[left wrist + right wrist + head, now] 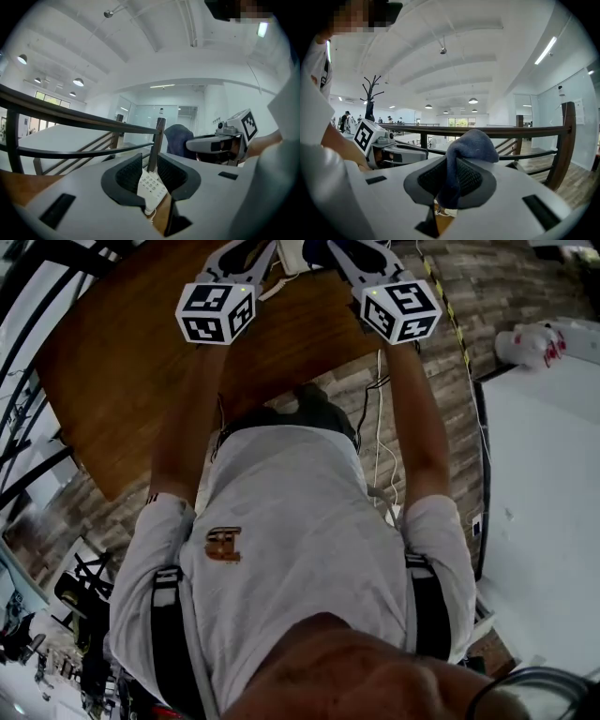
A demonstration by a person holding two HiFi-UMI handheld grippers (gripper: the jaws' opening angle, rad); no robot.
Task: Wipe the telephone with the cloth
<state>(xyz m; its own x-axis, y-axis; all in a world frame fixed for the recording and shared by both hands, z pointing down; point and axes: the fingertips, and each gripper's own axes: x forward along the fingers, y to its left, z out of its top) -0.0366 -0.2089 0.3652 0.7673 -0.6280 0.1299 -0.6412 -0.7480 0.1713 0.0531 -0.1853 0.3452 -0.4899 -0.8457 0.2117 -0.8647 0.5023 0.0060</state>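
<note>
Telephone [151, 187] on brown wooden table [122, 371] — railing [487, 131], white-ceilinged hall.

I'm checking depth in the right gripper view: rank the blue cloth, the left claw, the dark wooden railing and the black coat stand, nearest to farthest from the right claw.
1. Blue fabric cloth, pinched in the right claw.
2. Left claw, alongside at the left.
3. Dark wooden railing, across behind both.
4. Black branching coat stand, far back left.
</note>
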